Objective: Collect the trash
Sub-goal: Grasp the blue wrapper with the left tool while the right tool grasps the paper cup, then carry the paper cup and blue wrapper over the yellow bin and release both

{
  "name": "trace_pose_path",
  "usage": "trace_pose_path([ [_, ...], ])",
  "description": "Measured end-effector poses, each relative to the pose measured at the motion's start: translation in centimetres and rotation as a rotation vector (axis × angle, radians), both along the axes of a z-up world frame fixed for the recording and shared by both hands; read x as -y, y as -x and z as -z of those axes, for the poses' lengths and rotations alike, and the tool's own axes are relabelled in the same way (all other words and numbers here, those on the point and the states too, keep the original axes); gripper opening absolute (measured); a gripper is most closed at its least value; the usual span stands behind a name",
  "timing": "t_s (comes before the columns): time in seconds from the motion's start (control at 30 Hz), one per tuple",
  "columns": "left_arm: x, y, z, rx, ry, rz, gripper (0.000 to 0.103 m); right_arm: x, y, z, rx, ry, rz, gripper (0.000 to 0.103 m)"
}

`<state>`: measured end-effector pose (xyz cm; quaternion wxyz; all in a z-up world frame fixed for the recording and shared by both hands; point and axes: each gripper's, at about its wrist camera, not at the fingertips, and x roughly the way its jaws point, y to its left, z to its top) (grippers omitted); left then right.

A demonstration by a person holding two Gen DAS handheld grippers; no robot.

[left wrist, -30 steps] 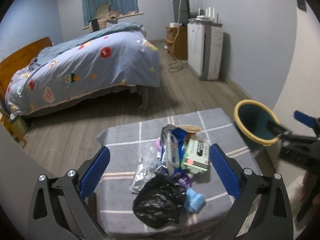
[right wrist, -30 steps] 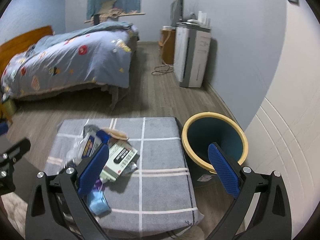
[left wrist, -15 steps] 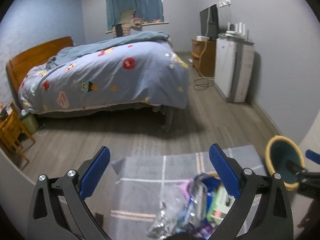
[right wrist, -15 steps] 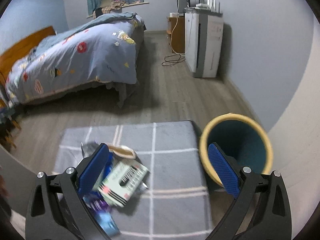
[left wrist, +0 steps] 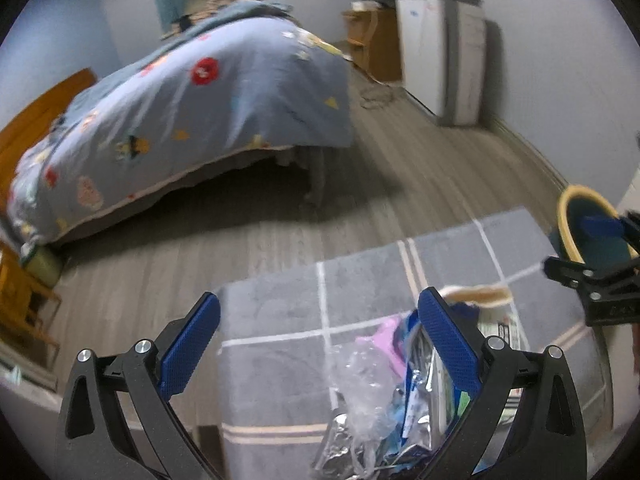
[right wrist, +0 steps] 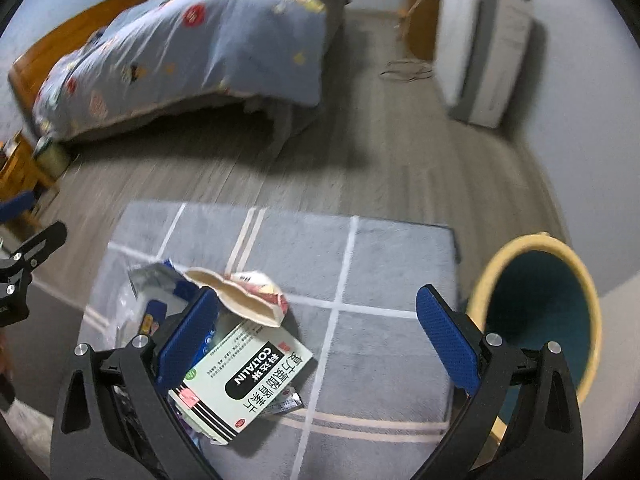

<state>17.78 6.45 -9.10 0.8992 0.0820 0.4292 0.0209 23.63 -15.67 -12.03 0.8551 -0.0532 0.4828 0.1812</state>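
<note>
A pile of trash lies on a grey checked cushion: a green and white medicine box, a torn cream wrapper, blue packets and clear plastic. A yellow-rimmed teal bin stands right of the cushion; it also shows in the left wrist view. My right gripper is open above the cushion, the box by its left finger. My left gripper is open over the cushion's left part, the pile under its right finger.
A bed with a blue patterned duvet stands beyond on a wood floor. A white appliance and a wooden cabinet line the right wall. A wooden stool is at far left.
Both grippers tilted up and away half a second ago, then came back down toward the pile. The right one is now closer to the medicine box. Both stayed open.
</note>
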Motion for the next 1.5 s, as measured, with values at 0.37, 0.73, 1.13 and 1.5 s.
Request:
trace_pose_path([
  [0.37,-0.1,-1.9,2.6,-0.098,0.126,0.036,0.095,-2.4,-1.4,3.6,-0.097,-0.021,-0.150,0.054],
  [0.73,2.3,-3.5,5.7,-0.218,0.162,0.122,0.065,-3.5,-2.0,5.6,-0.156,-0.026,-0.194,0.016],
  [1.13,4.4,-3.4,5.9,-0.247,0.107,0.222,0.020,-2.7,-1.8,3.7,-0.124,-0.056,-0.176,0.003],
  [1.5,4.1,-1.2,1.5,-0.123,0.071,0.226,0.008,-0.5,-0.8,-0.3,-0.043,-0.093,-0.108,0.003],
])
